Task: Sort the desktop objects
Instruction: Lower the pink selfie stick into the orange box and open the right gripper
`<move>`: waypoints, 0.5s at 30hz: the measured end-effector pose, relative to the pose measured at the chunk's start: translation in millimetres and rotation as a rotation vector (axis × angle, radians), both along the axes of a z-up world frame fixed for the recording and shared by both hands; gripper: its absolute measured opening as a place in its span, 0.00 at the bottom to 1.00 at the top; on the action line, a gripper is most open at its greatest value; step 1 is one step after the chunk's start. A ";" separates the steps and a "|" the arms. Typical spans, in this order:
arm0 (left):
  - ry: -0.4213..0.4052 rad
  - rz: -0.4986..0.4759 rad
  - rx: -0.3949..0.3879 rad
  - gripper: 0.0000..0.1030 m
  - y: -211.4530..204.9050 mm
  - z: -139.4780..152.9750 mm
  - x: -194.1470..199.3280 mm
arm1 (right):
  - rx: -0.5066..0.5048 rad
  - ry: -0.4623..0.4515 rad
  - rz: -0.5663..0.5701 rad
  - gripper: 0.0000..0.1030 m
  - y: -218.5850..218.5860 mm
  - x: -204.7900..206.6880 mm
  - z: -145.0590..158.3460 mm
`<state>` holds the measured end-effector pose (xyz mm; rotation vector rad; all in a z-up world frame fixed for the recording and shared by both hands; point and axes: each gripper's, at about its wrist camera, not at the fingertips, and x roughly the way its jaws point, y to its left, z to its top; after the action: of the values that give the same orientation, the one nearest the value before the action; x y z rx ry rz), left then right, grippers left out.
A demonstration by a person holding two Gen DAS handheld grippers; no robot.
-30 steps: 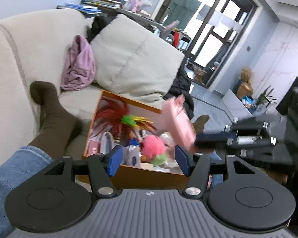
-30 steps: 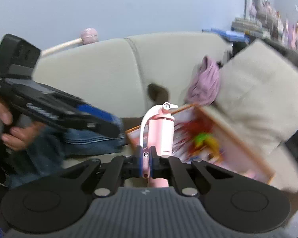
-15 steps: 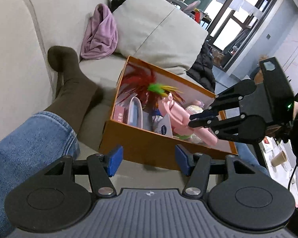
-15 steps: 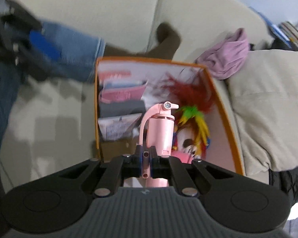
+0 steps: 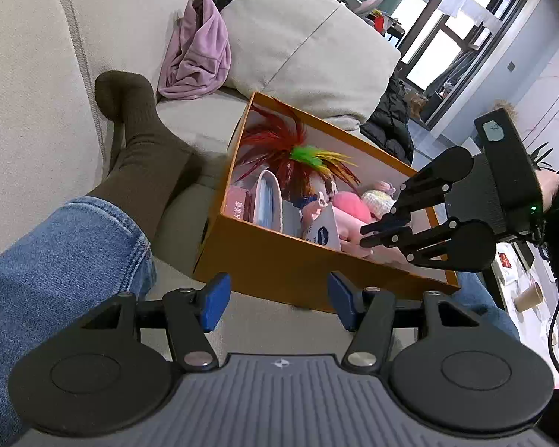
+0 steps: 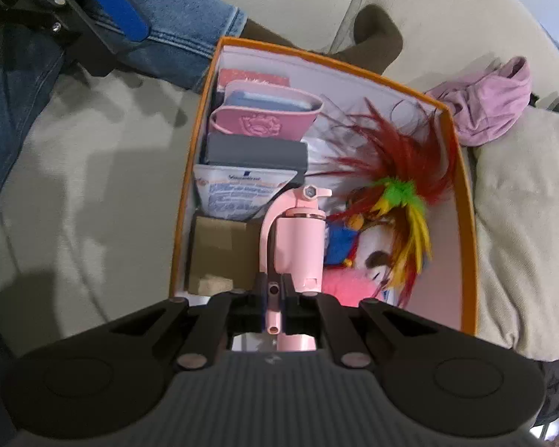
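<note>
Mid drop-off here: right hand-held gripper (image 6: pixel 274 294) clamped on the thin handle of a pink toy fire extinguisher (image 6: pixel 298 246), hanging over the near end of the orange box (image 6: pixel 190 171) sitting on the sofa (image 6: pixel 93 193). Looks like the put-it-away step, nearly done but not let go yet. Next move probably calls for lowering into a free slot and then spreading the jaws. Not much room though: left side of the box packed with a pink case (image 6: pixel 264 119), a grey box (image 6: pixel 255 154), a wipes pack (image 6: pixel 242 193) and a small cardboard box (image 6: pixel 220 253); right side full of a feathered doll (image 6: pixel 395 193) and a pink plush (image 6: pixel 348 285). Only real gap seems to be the strip right under the extinguisher, so straight down, watching the near wall. Left hand-held gripper (image 5: pixel 277 300) wide open, holding nothing, parked just outside the box's near wall (image 5: pixel 279 260), with a leg in jeans (image 5: pixel 56 260) close on its left.
</note>
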<state>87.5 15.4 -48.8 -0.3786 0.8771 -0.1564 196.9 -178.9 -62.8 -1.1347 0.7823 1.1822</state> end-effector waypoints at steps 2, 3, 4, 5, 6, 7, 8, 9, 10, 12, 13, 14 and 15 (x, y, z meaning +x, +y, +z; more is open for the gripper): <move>-0.003 -0.005 0.001 0.66 -1.8 0.7 -0.8 | 0.002 -0.006 -0.022 0.07 -0.4 1.6 -2.9; -0.005 -0.009 0.002 0.66 -3.0 1.6 -1.5 | 0.004 -0.017 -0.038 0.08 -0.5 1.9 -4.1; -0.006 -0.014 0.005 0.66 -4.3 2.4 -2.4 | -0.002 -0.033 -0.052 0.12 0.4 2.2 -6.4; -0.007 -0.016 0.007 0.66 -5.2 3.2 -3.5 | -0.004 -0.047 -0.059 0.14 -0.1 1.6 -7.3; -0.008 -0.018 0.010 0.66 -6.1 4.1 -5.0 | -0.009 -0.057 -0.063 0.14 -1.3 1.2 -8.1; -0.009 -0.020 0.013 0.66 -6.9 4.7 -5.9 | -0.011 -0.054 -0.068 0.14 -3.4 1.1 -8.0; -0.011 -0.019 0.016 0.66 -7.3 5.5 -7.1 | -0.008 -0.051 -0.075 0.13 -5.5 0.8 -7.2; -0.012 -0.018 0.018 0.66 -7.7 5.8 -7.9 | -0.004 -0.051 -0.083 0.13 -7.8 0.4 -6.1; -0.012 -0.017 0.020 0.66 -8.1 6.2 -8.6 | -0.002 -0.054 -0.088 0.13 -9.6 -0.4 -5.3; -0.011 -0.018 0.022 0.66 -9.9 6.8 -9.6 | 0.006 -0.062 -0.101 0.13 -13.4 -2.9 -1.9; -0.013 -0.021 0.024 0.66 -11.6 7.5 -10.1 | 0.014 -0.064 -0.109 0.14 -15.8 -4.1 0.3; -0.017 -0.028 0.025 0.66 -13.8 8.8 -11.2 | 0.026 -0.068 -0.120 0.14 -17.9 -5.1 2.6; -0.021 -0.035 0.027 0.66 -15.6 9.7 -11.7 | 0.043 -0.070 -0.137 0.14 -20.2 -5.9 5.3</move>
<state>75.8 -0.2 -39.0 -0.3360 0.8646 -0.1805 191.0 -199.1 -57.5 -1.0645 0.7648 1.0353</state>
